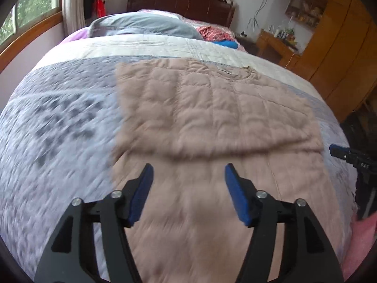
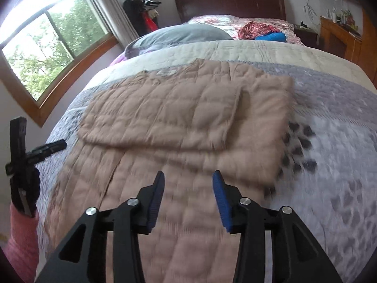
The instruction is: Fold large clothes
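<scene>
- The quilted beige jacket (image 1: 212,108) lies flat on the bed, filling the centre of both wrist views, with one layer folded over so a thick doubled edge runs across the middle of the frame.
- The left gripper (image 1: 188,188) hangs over the near part of the jacket at the bottom centre of its view; its blue pads stand wide apart with nothing between them, released.
- The right gripper (image 2: 188,195) hangs likewise at the bottom centre of its view, its pads parted more narrowly, nothing clamped between them and only cloth beneath.
- Under the jacket is a grey patterned bedspread (image 2: 329,155) with dark blotches, blurred at the lower edges.
- A pale cream band of quilt (image 2: 271,49) crosses the bed beyond the jacket.
- Further up sit a grey pillow (image 2: 179,35), a red checked bundle (image 2: 256,29) and something bright blue (image 2: 271,37) beside it.
- A dark wooden headboard (image 2: 228,3) closes the top of the frame.
- A wood-framed window (image 2: 54,47) with green trees outside fills the upper left of the right view.
- Orange-brown wooden cupboards (image 1: 334,42) stand at the upper right of the left view.
- A pink sleeve (image 2: 22,243) and dark glove show at the lower left of the right view.
- White letters on the other gripper's body at the right edge of the left view are too blurred to read.
- Nothing lies on the jacket in the grippers' way.
</scene>
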`<action>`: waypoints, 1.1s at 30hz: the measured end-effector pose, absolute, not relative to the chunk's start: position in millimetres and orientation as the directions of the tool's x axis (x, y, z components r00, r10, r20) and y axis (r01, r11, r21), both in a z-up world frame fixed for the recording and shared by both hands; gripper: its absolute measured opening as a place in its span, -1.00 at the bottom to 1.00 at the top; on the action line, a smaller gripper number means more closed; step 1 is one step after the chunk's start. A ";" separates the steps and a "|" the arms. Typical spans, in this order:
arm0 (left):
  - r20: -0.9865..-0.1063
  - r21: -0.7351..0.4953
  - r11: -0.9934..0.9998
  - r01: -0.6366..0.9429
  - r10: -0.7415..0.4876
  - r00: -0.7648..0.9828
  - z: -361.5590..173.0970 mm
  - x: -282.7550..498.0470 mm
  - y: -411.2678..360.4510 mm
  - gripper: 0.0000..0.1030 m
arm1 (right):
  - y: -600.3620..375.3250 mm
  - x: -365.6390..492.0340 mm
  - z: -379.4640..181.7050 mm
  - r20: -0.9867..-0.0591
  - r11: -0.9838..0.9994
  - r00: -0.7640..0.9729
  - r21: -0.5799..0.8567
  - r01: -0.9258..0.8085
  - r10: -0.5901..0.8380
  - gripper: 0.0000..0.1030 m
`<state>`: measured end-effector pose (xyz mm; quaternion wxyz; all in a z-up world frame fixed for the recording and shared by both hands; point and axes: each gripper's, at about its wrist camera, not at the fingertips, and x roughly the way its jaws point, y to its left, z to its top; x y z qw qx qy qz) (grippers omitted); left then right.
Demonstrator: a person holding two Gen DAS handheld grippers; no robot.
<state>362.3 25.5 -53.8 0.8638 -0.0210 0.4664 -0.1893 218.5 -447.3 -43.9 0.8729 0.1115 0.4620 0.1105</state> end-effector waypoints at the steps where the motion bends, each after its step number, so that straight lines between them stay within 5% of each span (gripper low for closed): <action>1: -0.799 -0.209 0.934 0.291 -0.335 0.499 -52.6 346.7 41.4 0.32 | -449.7 204.7 -44.8 -0.780 0.947 0.545 0.305 -0.097 0.307 -0.09; 14: -0.828 -0.274 0.948 0.162 -0.318 0.462 -95.0 200.9 153.1 0.44 | -483.8 44.2 -93.8 -0.790 0.917 0.501 0.399 -0.019 0.354 0.13; 33: -0.779 -0.449 0.875 0.180 -0.482 0.401 -131.7 184.1 142.8 0.39 | -485.8 14.7 -122.5 -0.767 0.884 0.487 0.466 -0.025 0.418 0.14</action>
